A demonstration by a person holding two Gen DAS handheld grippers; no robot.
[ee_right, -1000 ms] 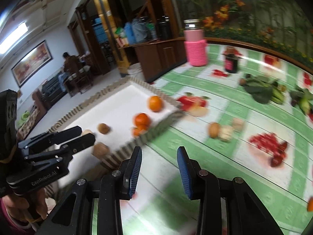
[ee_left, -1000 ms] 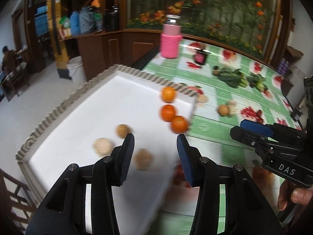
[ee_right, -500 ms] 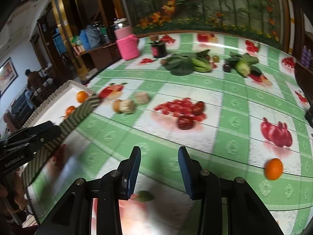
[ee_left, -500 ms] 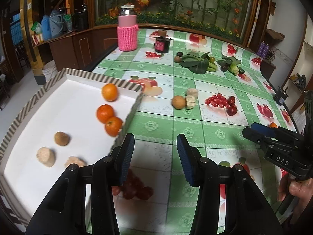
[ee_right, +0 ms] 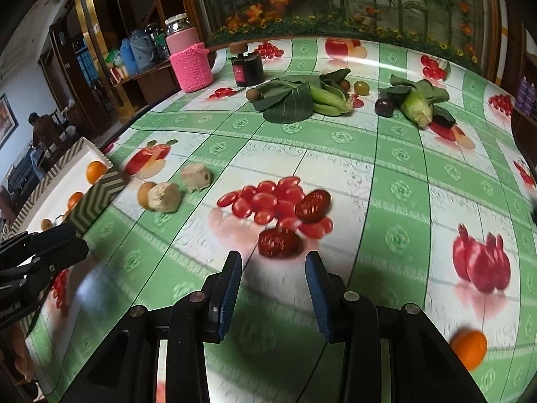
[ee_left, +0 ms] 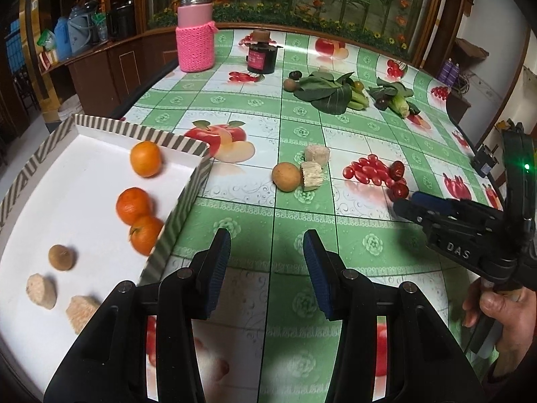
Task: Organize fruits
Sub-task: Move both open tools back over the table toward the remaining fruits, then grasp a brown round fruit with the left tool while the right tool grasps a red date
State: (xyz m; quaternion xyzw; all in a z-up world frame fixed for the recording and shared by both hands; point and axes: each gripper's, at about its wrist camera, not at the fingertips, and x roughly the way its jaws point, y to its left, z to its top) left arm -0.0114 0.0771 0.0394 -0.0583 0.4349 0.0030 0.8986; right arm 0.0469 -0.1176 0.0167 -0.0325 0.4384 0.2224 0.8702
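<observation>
A white tray with a striped rim (ee_left: 188, 198) sits at the table's left edge and holds three oranges (ee_left: 134, 205), a brown round fruit (ee_left: 61, 257) and two beige chunks (ee_left: 41, 290). My left gripper (ee_left: 266, 262) is open and empty over the tablecloth just right of the tray. My right gripper (ee_right: 273, 280) is open and empty, just short of a red date (ee_right: 280, 242); a second date (ee_right: 312, 206) lies on a pile of cherry tomatoes (ee_right: 265, 201). A loose orange (ee_right: 469, 348) lies at the near right. A brown fruit (ee_left: 286, 176) and two beige chunks (ee_left: 312, 176) lie mid-table.
A pink-sleeved jar (ee_left: 195, 30) and a dark jar (ee_left: 261, 54) stand at the back. Leafy greens (ee_left: 325, 92), corn (ee_right: 418, 109) and small dark fruits (ee_right: 384, 106) lie at the far side. The table's left edge drops to the floor beside the tray.
Both grippers have swung right, away from the tray and over the table. The right gripper has come close to the dates and tomatoes. Both stay open.
</observation>
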